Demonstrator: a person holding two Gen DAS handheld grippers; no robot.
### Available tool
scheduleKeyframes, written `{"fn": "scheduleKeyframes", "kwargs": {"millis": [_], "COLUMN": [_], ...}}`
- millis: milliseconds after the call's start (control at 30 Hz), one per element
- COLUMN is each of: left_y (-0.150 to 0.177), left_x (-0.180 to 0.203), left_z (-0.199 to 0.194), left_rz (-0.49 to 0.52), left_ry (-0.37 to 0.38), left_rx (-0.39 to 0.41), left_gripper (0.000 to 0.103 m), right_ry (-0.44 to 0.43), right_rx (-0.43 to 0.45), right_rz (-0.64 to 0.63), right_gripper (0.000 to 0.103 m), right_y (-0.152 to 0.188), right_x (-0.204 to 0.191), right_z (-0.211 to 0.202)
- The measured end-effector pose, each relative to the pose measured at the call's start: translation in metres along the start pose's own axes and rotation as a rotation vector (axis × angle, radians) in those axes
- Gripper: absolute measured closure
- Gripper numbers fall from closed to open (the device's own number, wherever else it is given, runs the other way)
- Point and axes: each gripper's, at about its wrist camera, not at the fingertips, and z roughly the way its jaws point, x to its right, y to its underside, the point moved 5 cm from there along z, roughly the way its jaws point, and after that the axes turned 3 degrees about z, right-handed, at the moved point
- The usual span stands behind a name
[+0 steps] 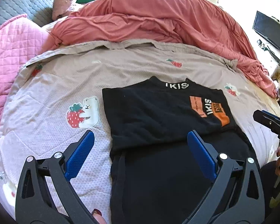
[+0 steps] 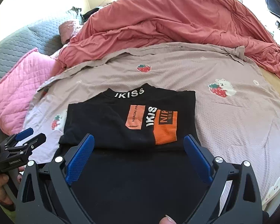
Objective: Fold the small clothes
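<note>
Black shirt [image 2: 128, 119] lying flat on the strawberry-print cover [image 2: 233, 127], well short of the red duvet [image 2: 177, 28]. Sides look tucked in, top part doubled over the lower. Left gripper [image 1: 140, 153] spread wide, empty. Right gripper [image 2: 139, 158] likewise splayed, pinching nothing. Probably one fold left, or merely smoothing.

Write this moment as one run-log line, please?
stage: fold laid | black shirt: folded, flat on strawberry bedsheet | left tongs: open, empty | right tongs: open, empty
</note>
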Motion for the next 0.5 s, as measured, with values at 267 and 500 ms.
{"fn": "scheduleKeyframes", "kwargs": {"millis": [267,500], "left_y": [0.014,0.024], "left_x": [0.002,0.012], "left_z": [-0.015,-0.028], "left_rz": [-0.013,0.022], "left_ry": [-0.006,-0.027], "left_rx": [0.011,0.018], "left_gripper": [0.009,0.009], "right_ry": [0.012,-0.001], "right_rx": [0.042,0.057], "right_rz": [-0.050,-0.044], "right_gripper": [0.007,0.007], "right_y": [0.003,0.005], "right_x": [-0.001,0.008], "right_z": [-0.025,-0.039]}}
